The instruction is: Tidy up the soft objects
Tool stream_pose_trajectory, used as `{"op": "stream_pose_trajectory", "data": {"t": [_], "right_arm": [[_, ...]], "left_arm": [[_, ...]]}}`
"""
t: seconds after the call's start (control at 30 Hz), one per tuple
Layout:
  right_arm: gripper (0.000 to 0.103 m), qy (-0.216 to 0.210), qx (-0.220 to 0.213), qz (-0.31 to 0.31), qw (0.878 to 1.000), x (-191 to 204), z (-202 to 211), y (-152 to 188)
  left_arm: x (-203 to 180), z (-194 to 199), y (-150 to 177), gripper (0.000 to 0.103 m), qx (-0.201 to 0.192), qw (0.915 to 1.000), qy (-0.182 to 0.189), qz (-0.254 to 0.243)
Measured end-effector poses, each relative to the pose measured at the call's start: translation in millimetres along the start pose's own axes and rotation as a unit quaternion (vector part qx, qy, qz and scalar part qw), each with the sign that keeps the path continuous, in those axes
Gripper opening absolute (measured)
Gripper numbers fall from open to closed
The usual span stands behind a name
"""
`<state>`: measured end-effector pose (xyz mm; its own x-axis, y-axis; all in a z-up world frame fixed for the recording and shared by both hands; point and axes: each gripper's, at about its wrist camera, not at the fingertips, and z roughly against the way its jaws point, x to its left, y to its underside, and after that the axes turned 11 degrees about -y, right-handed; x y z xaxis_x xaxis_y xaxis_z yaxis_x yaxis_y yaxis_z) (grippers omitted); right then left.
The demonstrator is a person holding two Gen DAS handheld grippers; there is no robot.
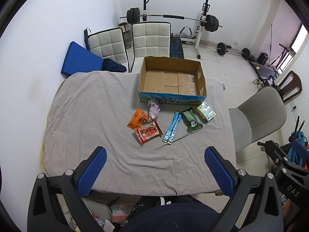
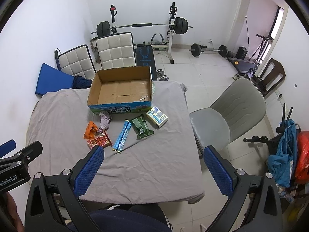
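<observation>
An empty open cardboard box (image 1: pixel 171 81) (image 2: pixel 120 89) stands at the far side of the grey-clothed table (image 1: pixel 92 116) (image 2: pixel 58 116). In front of it lie an orange snack bag (image 1: pixel 136 118) (image 2: pixel 90 132), a red snack packet (image 1: pixel 148 132) (image 2: pixel 99 140), a bundled lilac sock (image 1: pixel 154 110) (image 2: pixel 105 120), a long blue packet (image 1: pixel 172 128) (image 2: pixel 122 136), a green packet (image 1: pixel 191 118) (image 2: pixel 142 128) and a pale box with blue print (image 1: pixel 206 111) (image 2: pixel 156 116). My left gripper (image 1: pixel 155 170) is open and empty, held high near the table's front edge. My right gripper (image 2: pixel 153 171) is open and empty over the front right corner.
Two white padded chairs (image 1: pixel 150 38) and a blue mat (image 1: pixel 79 60) stand behind the table. A grey chair (image 2: pixel 229 114) stands to the right. A barbell rack (image 2: pixel 143 27) and weights sit by the far wall. Clothes and bags (image 2: pixel 289 152) pile at far right.
</observation>
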<state>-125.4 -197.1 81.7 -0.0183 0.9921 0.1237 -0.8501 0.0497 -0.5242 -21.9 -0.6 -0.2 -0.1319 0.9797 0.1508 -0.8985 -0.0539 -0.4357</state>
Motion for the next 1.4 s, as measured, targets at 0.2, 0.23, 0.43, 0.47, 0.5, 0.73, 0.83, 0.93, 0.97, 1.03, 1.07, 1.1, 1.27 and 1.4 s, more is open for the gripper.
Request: {"op": "stream_pose_trajectory", "data": {"t": [0.2,0.23,0.43,0.47,0.5,0.73,0.83,0.93,0.97,1.03,1.07,1.1,1.27,1.4], "right_arm": [[0.103,0.000,-0.005,-0.002,1.000,-2.7,0.7,2.8],[0.103,0.000,-0.005,-0.002,1.000,-2.5,0.7,2.7],[0.103,0.000,-0.007,-0.003,1.000,-0.6,1.1,1.7],[0.103,0.000,-0.007,-0.003,1.000,-0.5,0.8,1.7],[0.103,-0.001,-0.007,-0.003,1.000,-0.4,0.8,1.8],[0.103,-0.002,-0.008,-0.003,1.000,-0.9,1.5,0.4],[0.103,-0.003,-0.008,-0.001,1.000,-1.3,1.1,0.0],[0.103,-0.004,-0.008,0.000,1.000,0.0,0.4,-1.2],[0.103,-0.004,-0.008,0.000,1.000,-0.1,0.3,-1.3],[0.103,-0.004,-0.009,-0.001,1.000,0.2,0.5,-1.3],[0.103,-0.004,-0.010,0.000,1.000,0.0,0.4,-1.5],[0.103,-0.004,-0.010,0.000,1.000,0.1,0.8,-1.5],[0.103,-0.005,-0.010,-0.001,1.000,0.3,0.1,-1.8],[0.103,-0.005,-0.004,-0.004,1.000,-4.6,-7.0,-4.0]], "left_arm": [[0.4,0.5,-1.1,0.103,-0.001,1.0000,0.001,-0.001],[-0.1,0.7,-1.5,0.103,-0.001,1.0000,0.002,-0.002],[0.0,0.6,-3.0,0.103,-0.002,1.0000,0.004,-0.003],[0.0,0.8,-3.8,0.103,-0.003,1.0000,0.004,-0.004],[-0.2,0.9,-3.9,0.103,-0.003,1.0000,0.005,-0.004],[-0.2,1.6,-4.2,0.103,-0.003,1.0000,0.004,-0.006],[-0.3,1.4,-3.5,0.103,-0.003,1.0000,0.004,-0.004],[-0.3,1.4,-3.3,0.103,-0.003,1.0000,0.004,-0.004],[-0.1,1.6,-3.9,0.103,-0.003,1.0000,0.004,-0.003],[-0.9,-0.1,-4.4,0.103,-0.003,1.0000,0.003,-0.003],[-1.0,0.1,-5.0,0.103,-0.003,1.0000,0.004,-0.003],[-1.0,-0.3,-5.1,0.103,-0.003,1.0000,0.003,-0.004],[-0.2,-0.8,-6.5,0.103,-0.002,1.0000,0.004,-0.004],[-0.5,-1.2,-4.5,0.103,-0.005,1.0000,0.003,-0.003]]}}
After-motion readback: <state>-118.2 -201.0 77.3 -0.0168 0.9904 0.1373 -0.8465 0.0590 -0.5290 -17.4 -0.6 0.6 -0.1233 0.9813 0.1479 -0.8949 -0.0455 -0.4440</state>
